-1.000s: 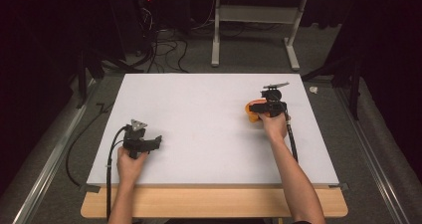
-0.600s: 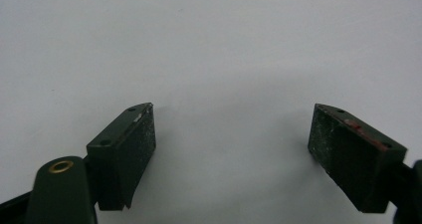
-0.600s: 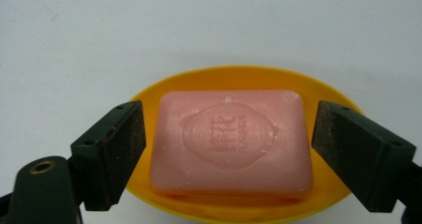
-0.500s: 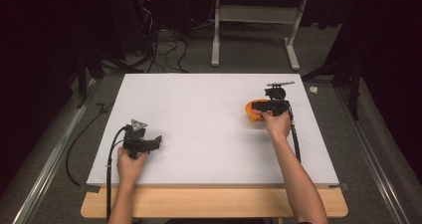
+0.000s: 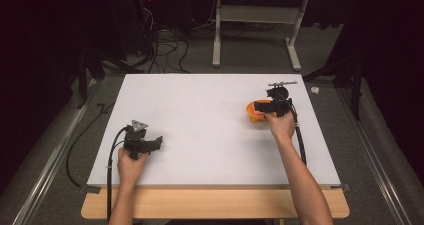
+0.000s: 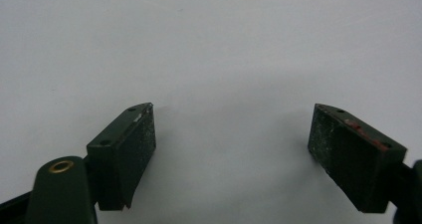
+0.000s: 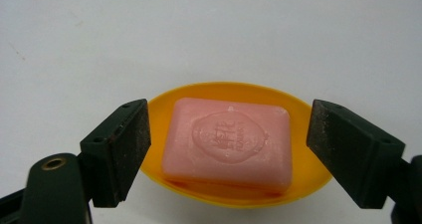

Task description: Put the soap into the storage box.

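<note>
Hand-held gripper units were in use, one per hand. From the high view, the right hand-held gripper [image 5: 264, 106] sat over an orange soap dish [image 5: 252, 111] at the far right of the white bench [image 5: 210, 115]. The left hand-held gripper [image 5: 157, 141] rested near the front left, well apart from the dish.

The left gripper view showed its jaws spread wide over bare bench surface, with nothing between them.

The right gripper view showed the right unit's jaws apart, one on each side of the dish [image 7: 234, 144], not touching it. A pink soap bar [image 7: 228, 143] lay flat inside the dish. The bar was rectangular with rounded corners and carried an oval embossed stamp on its top face; the lettering was too small to read.

Handling judgement: the bar was probably stiff, moderately light and slippery, and its surface would mark under hard pressure. The best hold appeared to be across the two short side faces, with moderate force. The dish looked like thin, light plastic and could slide if nudged.
</note>
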Motion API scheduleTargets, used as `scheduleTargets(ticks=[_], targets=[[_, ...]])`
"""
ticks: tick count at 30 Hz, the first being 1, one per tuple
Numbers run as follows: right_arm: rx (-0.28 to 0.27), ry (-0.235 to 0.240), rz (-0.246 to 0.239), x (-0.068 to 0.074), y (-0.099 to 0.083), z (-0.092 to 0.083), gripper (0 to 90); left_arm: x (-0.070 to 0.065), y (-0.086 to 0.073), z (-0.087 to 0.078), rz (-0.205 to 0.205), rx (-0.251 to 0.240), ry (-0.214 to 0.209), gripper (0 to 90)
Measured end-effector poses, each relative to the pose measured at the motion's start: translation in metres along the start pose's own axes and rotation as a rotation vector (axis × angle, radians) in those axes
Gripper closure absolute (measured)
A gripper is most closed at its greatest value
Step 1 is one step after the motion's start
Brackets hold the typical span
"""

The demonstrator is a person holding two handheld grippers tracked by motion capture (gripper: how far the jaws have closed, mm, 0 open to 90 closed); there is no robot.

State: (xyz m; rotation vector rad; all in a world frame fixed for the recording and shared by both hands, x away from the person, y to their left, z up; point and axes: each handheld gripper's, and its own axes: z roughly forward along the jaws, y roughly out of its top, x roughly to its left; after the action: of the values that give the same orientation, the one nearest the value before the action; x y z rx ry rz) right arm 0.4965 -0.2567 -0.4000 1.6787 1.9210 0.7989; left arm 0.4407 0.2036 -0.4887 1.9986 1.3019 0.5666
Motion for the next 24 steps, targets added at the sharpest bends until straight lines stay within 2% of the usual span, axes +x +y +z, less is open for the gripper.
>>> scheduleTargets(ticks=[8,24], targets=[[-0.027,0.017,0.008,-0.004,-0.001,-0.010,21.0,0.000,0.000,0.000,0.000,0.000,0.000,19.2],[-0.068,0.046,0.019,-0.016,-0.016,-0.025,22.4,0.000,0.000,0.000,0.001,0.000,0.000,19.2]])
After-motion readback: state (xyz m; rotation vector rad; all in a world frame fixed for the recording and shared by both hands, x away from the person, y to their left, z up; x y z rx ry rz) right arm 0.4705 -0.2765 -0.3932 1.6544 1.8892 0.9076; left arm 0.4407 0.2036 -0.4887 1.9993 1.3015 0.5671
